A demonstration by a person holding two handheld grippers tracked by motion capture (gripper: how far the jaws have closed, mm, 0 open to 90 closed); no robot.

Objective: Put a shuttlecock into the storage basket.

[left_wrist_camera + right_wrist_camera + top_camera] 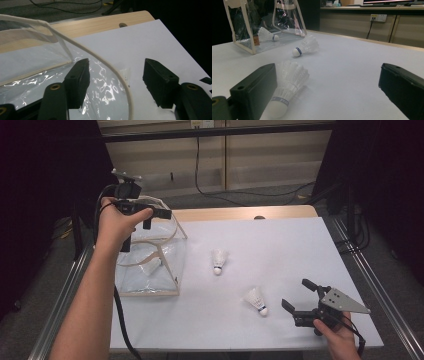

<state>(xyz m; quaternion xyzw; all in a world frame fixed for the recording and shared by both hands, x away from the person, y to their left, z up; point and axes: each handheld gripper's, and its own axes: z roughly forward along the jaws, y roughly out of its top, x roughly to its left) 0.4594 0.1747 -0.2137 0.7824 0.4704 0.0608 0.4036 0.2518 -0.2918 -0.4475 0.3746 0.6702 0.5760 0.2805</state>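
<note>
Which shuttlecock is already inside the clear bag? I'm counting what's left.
The shuttlecock lying on the clear bag's floor; the other two lie on the open white table.

- Three shuttlecocks were there: one inside the bag (267, 34), one mid-table (218, 260), one near right (256, 300).
- One clear bag (150, 265) stood at the left.
- Two grippers were in hand: the left gripper (148, 218) over the bag, the right gripper (296, 295) near right, both with jaws apart.
- Two hands held them: the left hand (114, 224) and the right hand (340, 334).
- One table (280, 250) carried it all.
</note>
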